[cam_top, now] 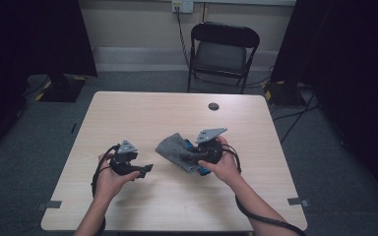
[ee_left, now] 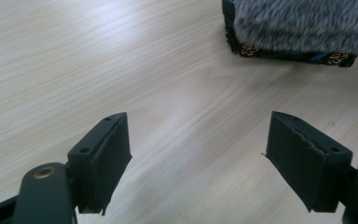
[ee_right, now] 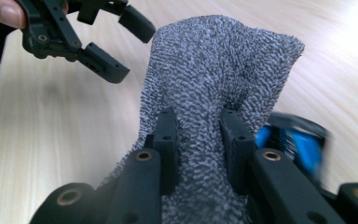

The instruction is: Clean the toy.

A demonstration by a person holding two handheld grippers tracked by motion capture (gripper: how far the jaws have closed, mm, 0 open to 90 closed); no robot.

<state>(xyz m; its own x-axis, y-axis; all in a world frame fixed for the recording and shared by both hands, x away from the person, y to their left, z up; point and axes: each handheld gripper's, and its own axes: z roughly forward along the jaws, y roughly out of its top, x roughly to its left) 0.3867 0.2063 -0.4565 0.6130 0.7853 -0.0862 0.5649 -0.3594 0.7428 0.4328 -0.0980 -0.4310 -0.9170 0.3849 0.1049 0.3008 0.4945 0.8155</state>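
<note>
The right gripper (ee_right: 198,135) is clamped on the grey cloth (ee_right: 214,70) — the left gripper (ee_left: 198,154), jaws apart and empty, probably needs to take a free edge next.

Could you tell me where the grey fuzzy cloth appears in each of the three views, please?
High view: grey fuzzy cloth at table centre, beside the right gripper.
Left gripper view: top right corner, beyond the open jaws.
Right gripper view: centre, pinched between the jaws.
Shared landmark: the light wooden table.
</note>
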